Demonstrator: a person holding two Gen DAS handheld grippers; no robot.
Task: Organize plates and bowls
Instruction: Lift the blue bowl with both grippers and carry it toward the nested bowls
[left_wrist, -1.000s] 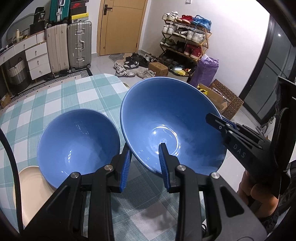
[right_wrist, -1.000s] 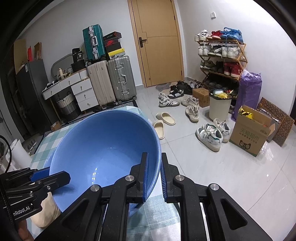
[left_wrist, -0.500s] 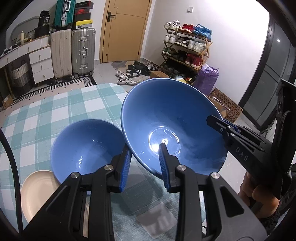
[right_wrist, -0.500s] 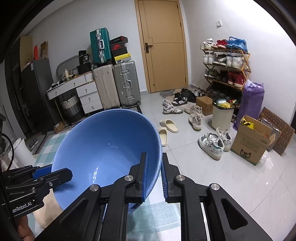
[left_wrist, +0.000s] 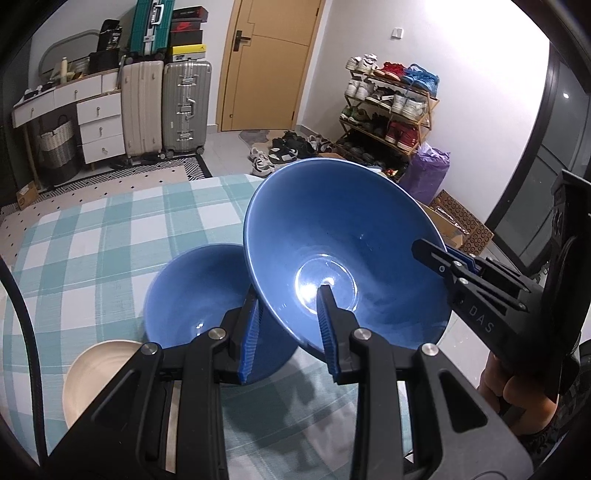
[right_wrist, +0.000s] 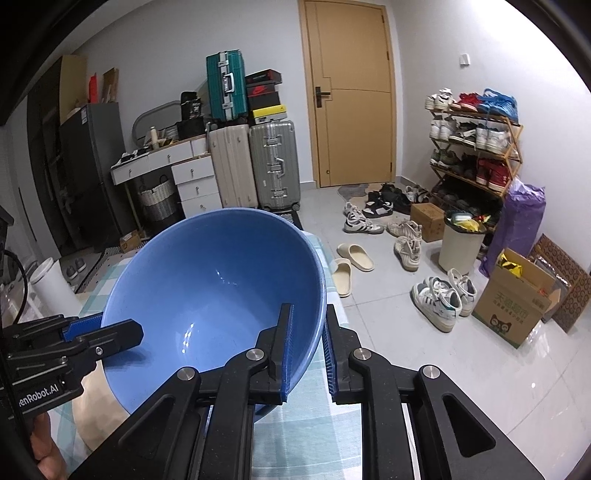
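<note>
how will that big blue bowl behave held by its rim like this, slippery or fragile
The big blue bowl looks glazed and glossy, so probably slippery against the pads. It looks like rigid ceramic, likely heavy and breakable if dropped. Both the left gripper and right gripper pinch its rim, which suggests real weight.

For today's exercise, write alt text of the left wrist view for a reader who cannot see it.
Two grippers, the left gripper and right gripper, hold a large blue bowl tilted above a smaller blue bowl on a checked tablecloth, beside a cream plate.

— What's up in the air?
— The large blue bowl (left_wrist: 347, 236), tilted, both grippers pinching its rim.
— And below it?
— A smaller blue bowl (left_wrist: 192, 295) on the checked tablecloth (left_wrist: 92, 240), cream plate (left_wrist: 96, 373) near left.
</note>
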